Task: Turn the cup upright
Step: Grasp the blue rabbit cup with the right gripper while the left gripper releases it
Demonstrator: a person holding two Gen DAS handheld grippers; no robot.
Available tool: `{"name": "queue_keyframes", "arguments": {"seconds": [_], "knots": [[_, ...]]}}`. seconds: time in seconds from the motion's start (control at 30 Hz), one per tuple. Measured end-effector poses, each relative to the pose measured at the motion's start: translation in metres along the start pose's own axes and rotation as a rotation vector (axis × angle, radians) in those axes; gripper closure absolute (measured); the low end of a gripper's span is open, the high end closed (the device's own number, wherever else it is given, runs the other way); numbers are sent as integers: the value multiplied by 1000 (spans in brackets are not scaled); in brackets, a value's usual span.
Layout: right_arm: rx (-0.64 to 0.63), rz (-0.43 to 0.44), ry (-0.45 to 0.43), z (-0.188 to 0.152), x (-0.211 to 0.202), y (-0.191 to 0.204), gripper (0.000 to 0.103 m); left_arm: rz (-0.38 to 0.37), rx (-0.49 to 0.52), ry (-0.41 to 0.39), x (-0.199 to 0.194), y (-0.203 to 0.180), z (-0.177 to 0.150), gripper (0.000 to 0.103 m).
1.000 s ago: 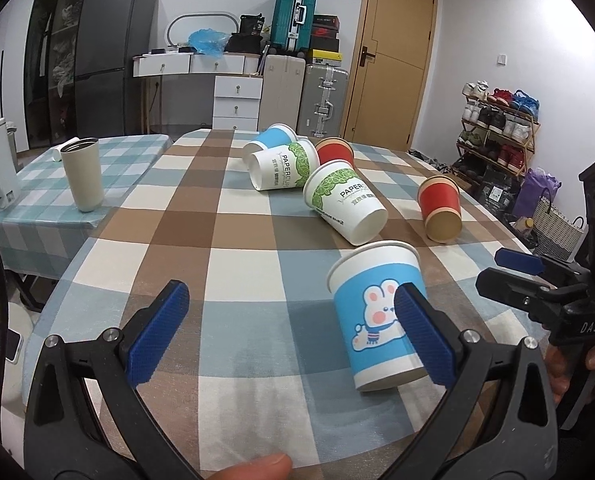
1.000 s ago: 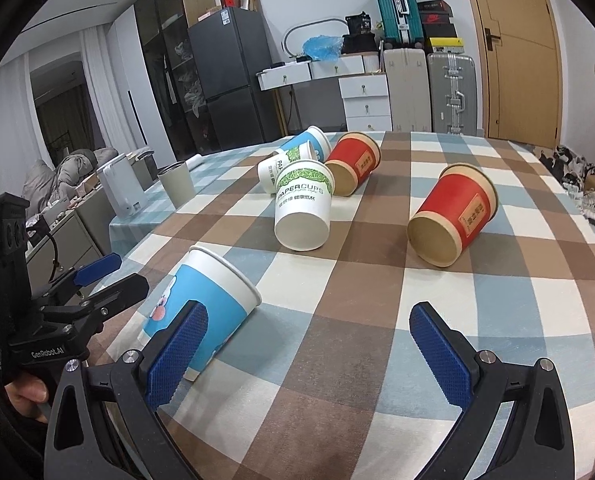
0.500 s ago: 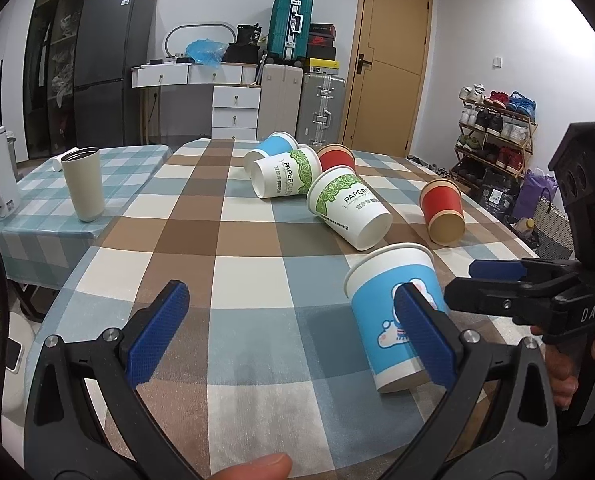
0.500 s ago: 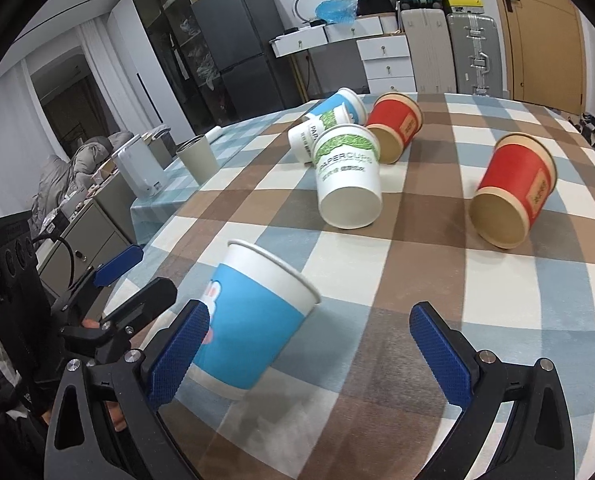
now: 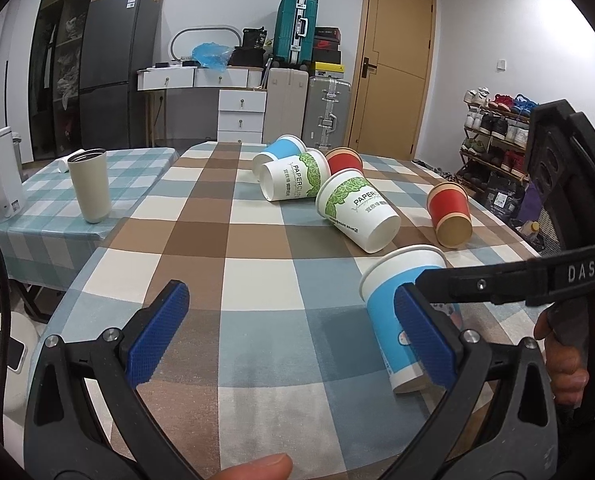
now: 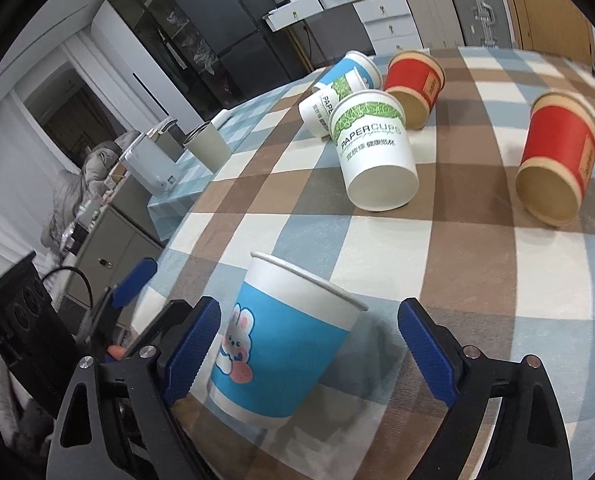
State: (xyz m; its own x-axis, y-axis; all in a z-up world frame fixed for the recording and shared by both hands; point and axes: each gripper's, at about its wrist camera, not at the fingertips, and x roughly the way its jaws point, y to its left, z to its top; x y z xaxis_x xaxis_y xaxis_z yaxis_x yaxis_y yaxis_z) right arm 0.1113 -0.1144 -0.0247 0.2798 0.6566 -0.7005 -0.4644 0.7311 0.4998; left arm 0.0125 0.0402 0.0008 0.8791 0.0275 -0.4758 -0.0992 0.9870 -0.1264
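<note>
A blue paper cup with a rabbit print [image 6: 285, 344] stands upright on the checked tablecloth, rim up. It sits between the wide-open blue pads of my right gripper [image 6: 309, 352], nearer the left pad, with no contact visible. In the left wrist view the same cup [image 5: 397, 300] is partly hidden behind my left gripper's right pad and the right gripper's arm [image 5: 517, 276]. My left gripper [image 5: 293, 332] is open and empty, with the cup off to its right.
Several cups lie on their sides further back: two white-green ones [image 5: 357, 208] [image 5: 293, 180], two red ones [image 5: 449, 216] [image 5: 343, 158], one blue one [image 5: 281, 148]. A beige tumbler [image 5: 90, 186] stands on the side table at left. The table edge runs close on the left.
The right gripper has moved in around the blue rabbit cup, which has gone from tilted to standing upright. The left gripper has drawn back slightly to the left of the cup.
</note>
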Motion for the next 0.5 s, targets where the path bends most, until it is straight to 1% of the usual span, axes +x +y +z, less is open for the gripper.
{"name": "queue_keyframes", "arguments": {"seconds": [0.1, 0.2, 0.3, 0.4, 0.5], "knots": [[67, 50, 35, 3, 6, -8, 16, 0, -8, -2, 0, 1, 0, 1], [106, 80, 53, 5, 10, -11, 17, 1, -7, -2, 0, 2, 0, 1], [146, 111, 77, 7, 15, -14, 23, 1, -5, 0, 1, 2, 0, 1], [181, 152, 99, 6, 17, -18, 33, 0, -6, -2, 0, 2, 0, 1], [179, 164, 96, 6, 16, -18, 35, 0, -6, -2, 0, 2, 0, 1]]}}
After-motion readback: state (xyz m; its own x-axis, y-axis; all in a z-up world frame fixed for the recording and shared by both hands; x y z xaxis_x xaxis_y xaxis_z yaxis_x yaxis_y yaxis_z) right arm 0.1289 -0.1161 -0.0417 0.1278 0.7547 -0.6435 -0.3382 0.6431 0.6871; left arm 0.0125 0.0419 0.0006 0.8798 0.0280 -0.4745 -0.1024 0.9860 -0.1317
